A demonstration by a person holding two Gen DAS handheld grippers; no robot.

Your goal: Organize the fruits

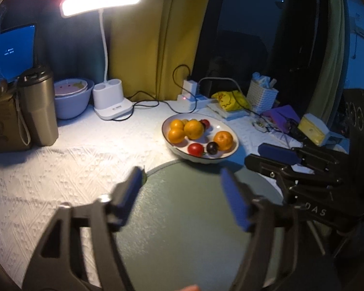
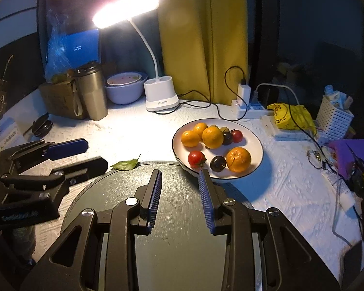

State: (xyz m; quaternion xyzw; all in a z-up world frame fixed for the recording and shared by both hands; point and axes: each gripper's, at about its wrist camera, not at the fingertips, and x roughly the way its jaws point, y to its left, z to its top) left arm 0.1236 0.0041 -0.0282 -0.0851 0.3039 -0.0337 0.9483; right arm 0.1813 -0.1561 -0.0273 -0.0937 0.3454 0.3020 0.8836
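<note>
A white plate [image 1: 228,127] [image 2: 253,133] holds several oranges [image 2: 238,159], red fruits [image 2: 196,158] and dark plums [image 2: 218,163]. In front of it lies a round dark green tray [image 1: 182,218] [image 2: 177,194] with nothing on it. My left gripper [image 1: 182,173] [image 2: 97,152] hovers over the tray's far part with its jaws wide apart and nothing between them: open. My right gripper [image 2: 180,174] [image 1: 253,155] hangs over the tray just short of the white plate, jaws a narrow gap apart and holding nothing. A green leaf [image 2: 126,164] lies at the tray's far left rim.
A lit white desk lamp [image 2: 160,97], a steel tumbler [image 2: 92,92], stacked bowls [image 2: 125,89] and a cardboard box [image 2: 57,99] line the back left. A power strip with cables [image 2: 245,101], a yellow bag [image 2: 291,117], a white basket [image 2: 335,118] and purple clutter [image 2: 351,155] crowd the right.
</note>
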